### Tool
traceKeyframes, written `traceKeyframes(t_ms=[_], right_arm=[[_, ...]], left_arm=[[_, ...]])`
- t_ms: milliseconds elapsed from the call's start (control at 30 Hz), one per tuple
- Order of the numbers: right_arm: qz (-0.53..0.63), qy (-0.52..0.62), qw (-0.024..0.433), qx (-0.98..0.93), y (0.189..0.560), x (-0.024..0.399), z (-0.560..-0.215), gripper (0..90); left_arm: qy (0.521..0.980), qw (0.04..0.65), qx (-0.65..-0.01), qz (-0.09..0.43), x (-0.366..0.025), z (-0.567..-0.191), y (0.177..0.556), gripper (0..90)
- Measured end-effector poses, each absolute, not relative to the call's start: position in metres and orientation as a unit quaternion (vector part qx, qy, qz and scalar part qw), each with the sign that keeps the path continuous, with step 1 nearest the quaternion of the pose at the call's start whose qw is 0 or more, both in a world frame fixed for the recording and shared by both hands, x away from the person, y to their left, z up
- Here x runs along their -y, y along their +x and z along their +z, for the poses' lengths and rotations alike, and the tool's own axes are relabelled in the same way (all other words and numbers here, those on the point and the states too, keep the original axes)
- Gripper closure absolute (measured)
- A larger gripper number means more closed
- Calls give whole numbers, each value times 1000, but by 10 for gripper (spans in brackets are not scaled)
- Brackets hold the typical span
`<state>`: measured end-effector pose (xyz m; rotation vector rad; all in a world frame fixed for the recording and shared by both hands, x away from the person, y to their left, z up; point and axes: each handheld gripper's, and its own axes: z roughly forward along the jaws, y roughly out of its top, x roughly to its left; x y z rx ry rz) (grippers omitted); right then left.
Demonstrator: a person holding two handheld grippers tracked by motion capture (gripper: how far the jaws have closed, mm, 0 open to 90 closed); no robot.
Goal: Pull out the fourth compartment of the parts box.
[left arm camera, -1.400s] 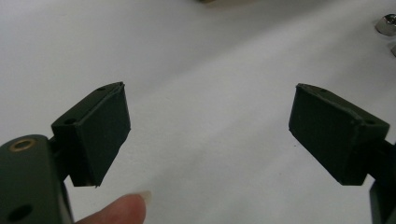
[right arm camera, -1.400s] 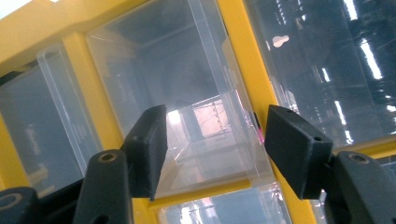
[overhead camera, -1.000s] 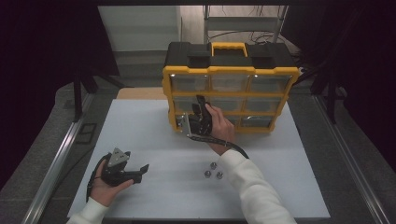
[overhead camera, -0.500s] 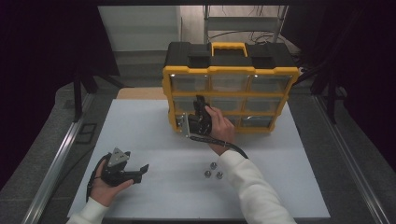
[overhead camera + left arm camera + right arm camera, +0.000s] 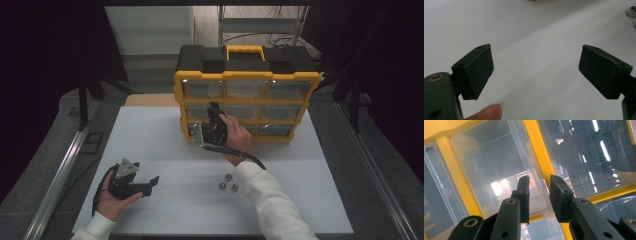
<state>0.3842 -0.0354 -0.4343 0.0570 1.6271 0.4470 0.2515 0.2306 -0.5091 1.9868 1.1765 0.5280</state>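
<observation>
The right gripper (image 5: 214, 118), jaws just narrowing on the yellow-framed organizer case's (image 5: 300, 80) clear drawer, could slip; left gripper (image 5: 150, 183) gaped empty.

Bright table; dark surroundings; glare on plastic.

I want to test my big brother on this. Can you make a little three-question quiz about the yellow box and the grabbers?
1. True or false: the left gripper has its jaws open over the white table.
2. How many small metal nuts lie near the right sleeve?
3. Which does the right gripper reach at: A) the handle, B) a clear drawer of the organiser, C) the nuts?

Key: 1 true. 2 three. 3 B; its jaws have just been closing on the drawer's front.
</observation>
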Motion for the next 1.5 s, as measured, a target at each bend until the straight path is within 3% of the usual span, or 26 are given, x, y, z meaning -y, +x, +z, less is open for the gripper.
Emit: traceKeyframes(t_ms=[1500], right_arm=[[225,36,663,-713,361,41,-438,696]], left_arm=[[778,375,-459,207,-230,-509,252,133]])
